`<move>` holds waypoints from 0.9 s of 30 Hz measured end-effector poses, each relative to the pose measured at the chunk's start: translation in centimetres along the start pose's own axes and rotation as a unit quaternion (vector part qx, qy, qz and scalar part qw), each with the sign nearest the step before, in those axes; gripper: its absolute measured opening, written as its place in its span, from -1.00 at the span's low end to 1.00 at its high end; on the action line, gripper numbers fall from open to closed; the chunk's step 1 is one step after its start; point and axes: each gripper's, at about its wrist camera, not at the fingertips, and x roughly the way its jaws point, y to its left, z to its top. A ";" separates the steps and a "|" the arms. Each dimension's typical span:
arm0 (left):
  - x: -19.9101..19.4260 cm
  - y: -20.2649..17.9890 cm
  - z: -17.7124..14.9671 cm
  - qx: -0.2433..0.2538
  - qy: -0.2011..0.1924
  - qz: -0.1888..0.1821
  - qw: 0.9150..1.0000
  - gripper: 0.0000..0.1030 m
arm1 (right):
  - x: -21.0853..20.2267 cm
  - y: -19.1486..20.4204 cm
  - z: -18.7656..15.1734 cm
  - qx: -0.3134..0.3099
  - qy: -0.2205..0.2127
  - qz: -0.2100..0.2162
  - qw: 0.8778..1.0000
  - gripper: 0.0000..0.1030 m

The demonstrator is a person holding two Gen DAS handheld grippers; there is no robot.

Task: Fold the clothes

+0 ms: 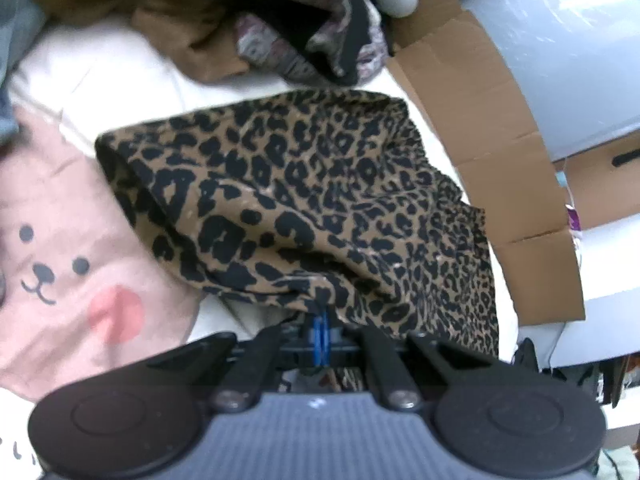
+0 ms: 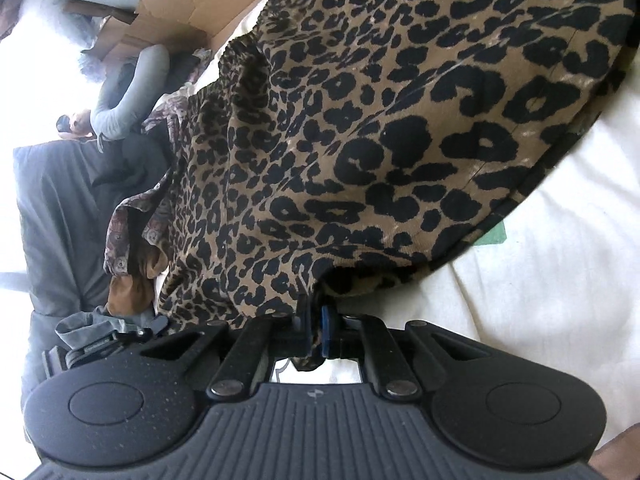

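A leopard-print garment point(image 1: 304, 200) lies bunched and folded over on a white bed sheet point(image 1: 100, 64). My left gripper point(image 1: 320, 330) is shut on its near edge, with the blue pads pressed together under the cloth. In the right wrist view the same leopard-print garment point(image 2: 380, 120) fills most of the frame, draped over the sheet point(image 2: 540, 280). My right gripper point(image 2: 316, 328) is shut on another part of its hem, and fabric hangs down between the blue pads.
A pink bear-face cloth point(image 1: 68, 264) lies left of the garment. A pile of brown and patterned clothes point(image 1: 260, 20) sits behind it. Cardboard box flaps point(image 1: 492, 140) stand to the right. A grey-sleeved arm point(image 2: 128, 92) and dark grey fabric point(image 2: 64, 216) are at left.
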 end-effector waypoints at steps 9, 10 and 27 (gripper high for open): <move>3.0 -0.2 -1.1 0.014 0.053 0.018 0.998 -0.68 | -1.0 -0.7 0.5 -0.002 -0.014 -0.018 1.000 -0.99; 3.7 -0.2 -1.5 0.014 0.066 0.022 0.997 -0.53 | -1.1 -0.9 0.8 -0.002 -0.019 -0.023 1.000 -1.00; 5.6 0.0 -4.2 -0.023 0.157 -0.035 0.987 0.20 | -1.0 -1.9 1.7 0.001 -0.008 -0.039 0.999 -0.93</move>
